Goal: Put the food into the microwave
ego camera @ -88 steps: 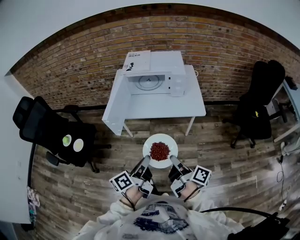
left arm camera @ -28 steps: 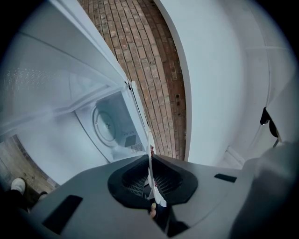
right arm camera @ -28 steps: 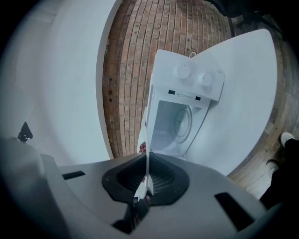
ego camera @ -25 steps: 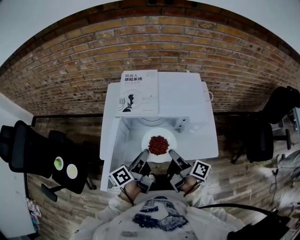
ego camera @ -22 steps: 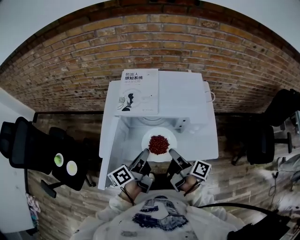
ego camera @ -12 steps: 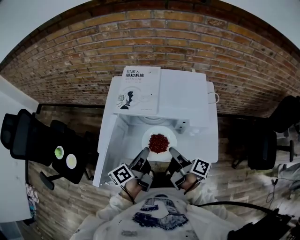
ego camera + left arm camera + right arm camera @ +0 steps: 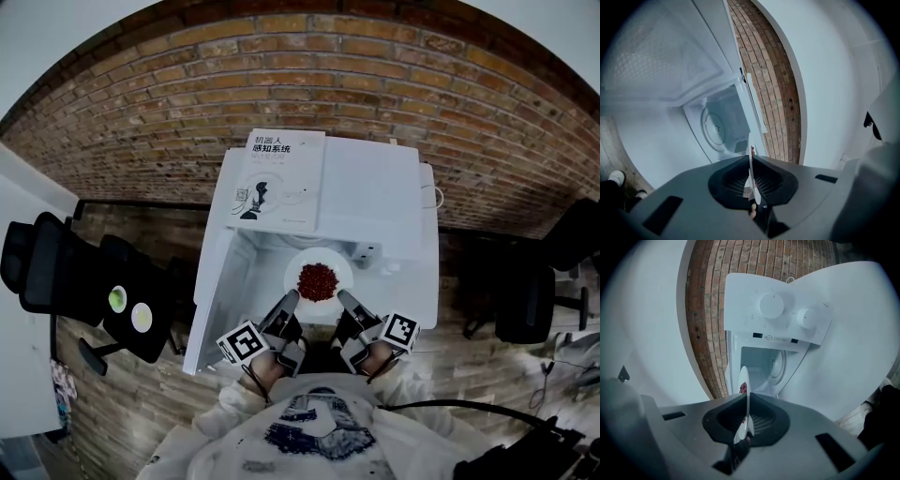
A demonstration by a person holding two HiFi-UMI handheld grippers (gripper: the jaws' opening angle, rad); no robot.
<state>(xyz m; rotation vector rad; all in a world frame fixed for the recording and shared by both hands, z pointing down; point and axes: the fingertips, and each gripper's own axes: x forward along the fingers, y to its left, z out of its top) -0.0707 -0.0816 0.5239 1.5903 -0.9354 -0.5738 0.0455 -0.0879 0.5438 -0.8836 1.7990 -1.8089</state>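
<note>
Clamped on its near rim by the left gripper [image 7: 292, 300] and right gripper [image 7: 343, 300], the round white plate [image 7: 330, 262] of small red food [image 7: 318, 278] has come from above the floor to the open white microwave [image 7: 375, 202]'s mouth, so probably only sliding it inside remains.
</note>
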